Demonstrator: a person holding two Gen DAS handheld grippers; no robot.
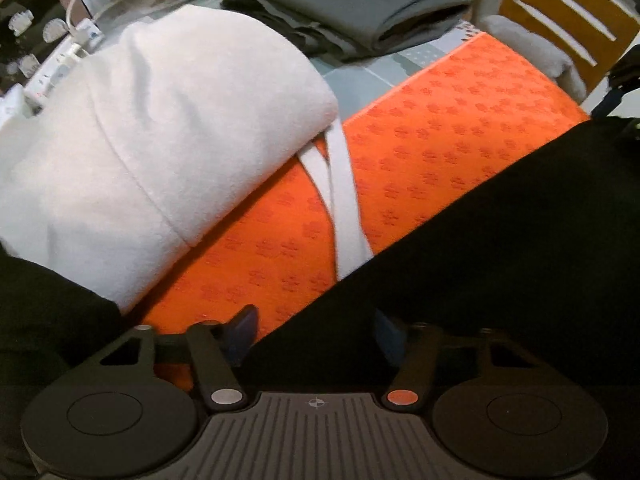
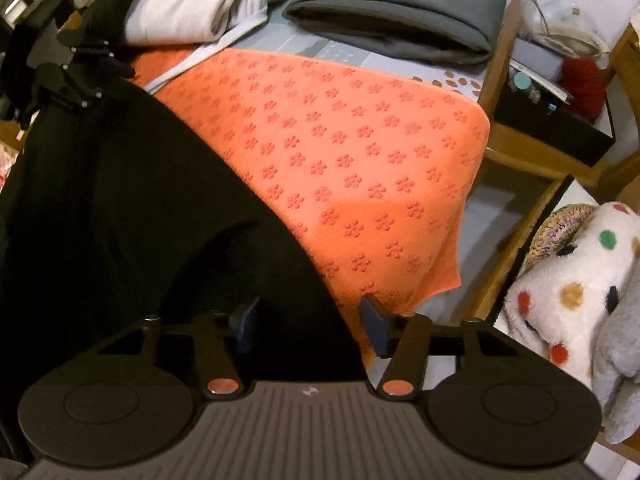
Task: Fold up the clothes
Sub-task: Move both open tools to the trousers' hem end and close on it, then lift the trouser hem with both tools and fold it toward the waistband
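Black garment lay unfolded on the orange towel; grey stack done. Left gripper and right gripper, part-open, straddled its edge; grip unclear.

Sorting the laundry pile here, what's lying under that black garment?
The orange flower-patterned towel lies under the black garment, and a white strap runs beneath its edge. Anything else below it is covered.

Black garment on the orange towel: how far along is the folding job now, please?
Done: a grey garment lies folded flat at the back. In hand: the black garment is spread over the orange towel, and the left gripper and right gripper both straddle its near edge, jaws not yet pressing on it. Left: folding the black one, and the white garment, which looks only loosely piled.
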